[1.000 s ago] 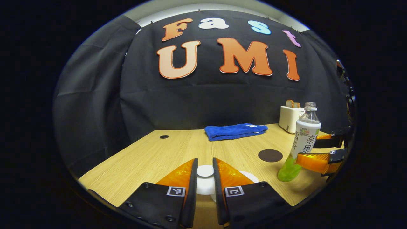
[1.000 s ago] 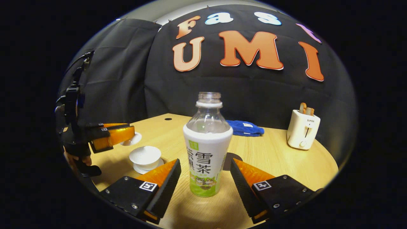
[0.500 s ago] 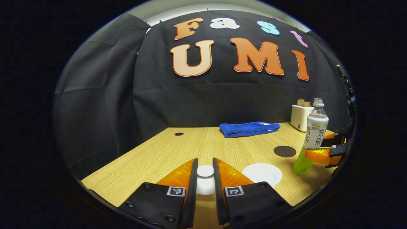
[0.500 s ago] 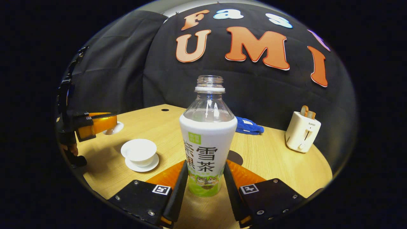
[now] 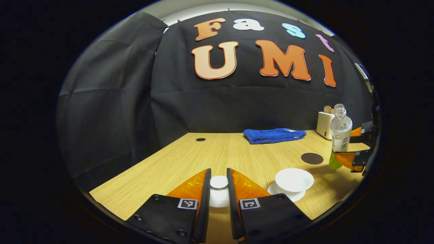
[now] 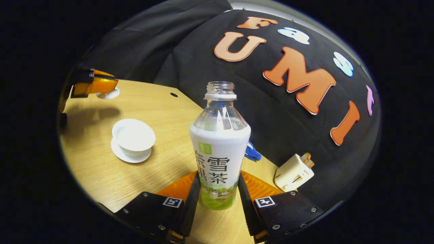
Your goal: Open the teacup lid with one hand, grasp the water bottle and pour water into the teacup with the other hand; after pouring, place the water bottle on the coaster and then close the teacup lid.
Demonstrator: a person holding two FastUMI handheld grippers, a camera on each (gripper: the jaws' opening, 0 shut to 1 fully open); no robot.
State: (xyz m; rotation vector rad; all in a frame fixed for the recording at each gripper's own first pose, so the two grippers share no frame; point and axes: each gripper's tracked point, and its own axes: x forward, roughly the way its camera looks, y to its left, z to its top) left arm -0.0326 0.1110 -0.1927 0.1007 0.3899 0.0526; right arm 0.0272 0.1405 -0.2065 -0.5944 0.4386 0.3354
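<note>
a black cloth wall stands behind the wooden worktop (image 5: 190, 159). the left tool (image 5: 219, 189) pinches the white lid (image 5: 219, 182). the open teacup (image 6: 133, 136) sits on its saucer near the dark coaster (image 5: 312, 158). the right tool (image 6: 218, 193) pinches the water bottle (image 6: 219, 149), lifted up.

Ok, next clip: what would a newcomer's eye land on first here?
Probably the uncapped water bottle, clamped between the right gripper's fingers in the middle of the right gripper view. Next, the open white teacup on its saucer at the table's near right, with its lid pinched in the left gripper beside it.
</note>
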